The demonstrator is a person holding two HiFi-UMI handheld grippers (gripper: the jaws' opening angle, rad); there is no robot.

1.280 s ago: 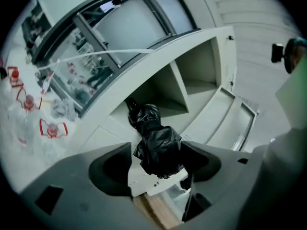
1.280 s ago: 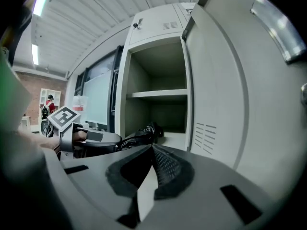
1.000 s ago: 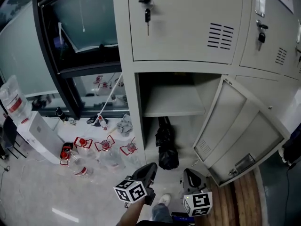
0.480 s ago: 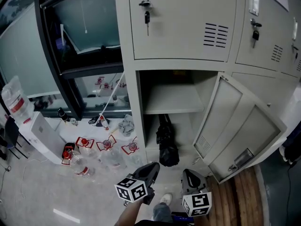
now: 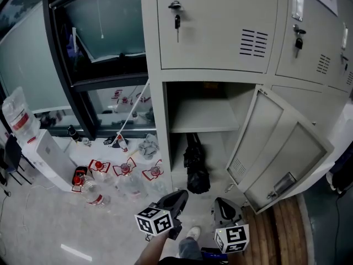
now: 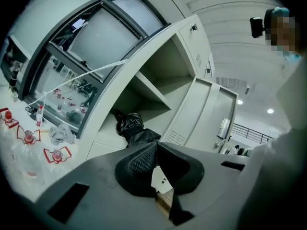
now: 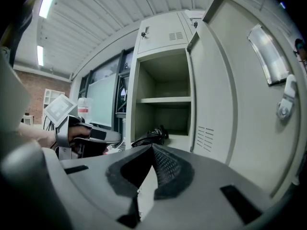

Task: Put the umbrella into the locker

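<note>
Head view, bottles (image 5: 122,173) beside locker (image 5: 159,120), door (image 5: 284,150) open

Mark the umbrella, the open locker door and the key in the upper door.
umbrella (image 5: 196,173): head view, on its folded black canopy.
locker door (image 5: 276,154): head view, on its inner panel.
key (image 5: 177,21): head view, on the hanging key.

locker (image 5: 220,37): painted metal, smooth, matt
umbrella (image 5: 194,167): black cloth, faintly glossy, crumpled
floor (image 5: 44,225): pale, polished; reflections are seen
planks (image 5: 276,233): wood
bottles (image 5: 94,196): clear plastic
</note>
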